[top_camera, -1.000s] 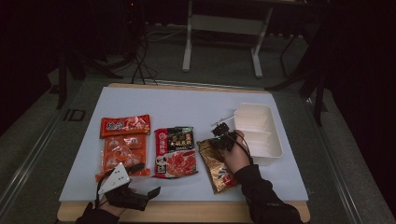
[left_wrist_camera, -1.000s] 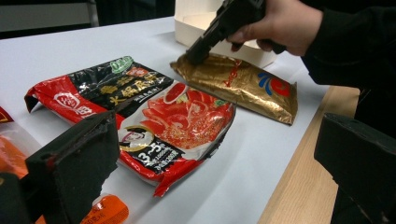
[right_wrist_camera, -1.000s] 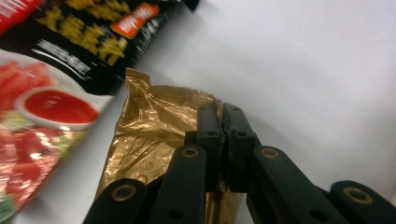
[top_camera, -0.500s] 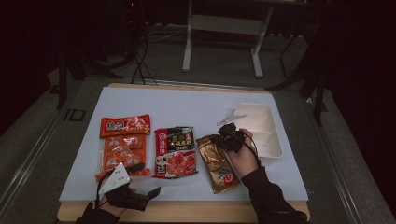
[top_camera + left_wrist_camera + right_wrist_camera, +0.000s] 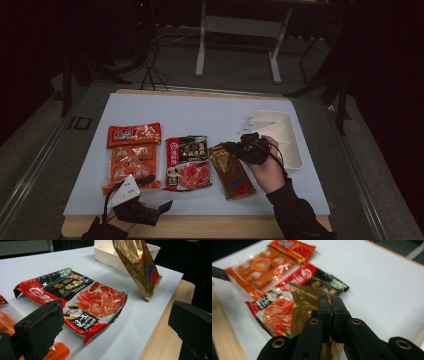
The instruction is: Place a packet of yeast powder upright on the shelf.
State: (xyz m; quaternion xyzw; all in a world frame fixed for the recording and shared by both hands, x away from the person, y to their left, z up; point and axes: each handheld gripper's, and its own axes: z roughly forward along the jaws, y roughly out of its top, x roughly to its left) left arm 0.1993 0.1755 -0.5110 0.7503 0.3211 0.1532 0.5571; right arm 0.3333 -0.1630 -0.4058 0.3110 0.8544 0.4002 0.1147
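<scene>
Gold foil pouch [image 5: 231, 170], pinched at its top edge and hanging tilted above the white surface [image 5: 200, 115], is the thing being moved. Going left to right in the high view: the left gripper [image 5: 162, 206] rests at the near edge with its fingers spread apart and empty; next lie an orange snack pack [image 5: 131, 157], then a red and black sauce packet [image 5: 187, 162], both flat. The pouch comes next, with the right gripper [image 5: 235, 147] closed on it, fingers clamped across the upper seam. A white tray [image 5: 280, 137] sits farthest right. The pouch looks light, soft and floppy, with slick foil likely to slide, so the flat sealed seam seems the surest place to hold.
</scene>
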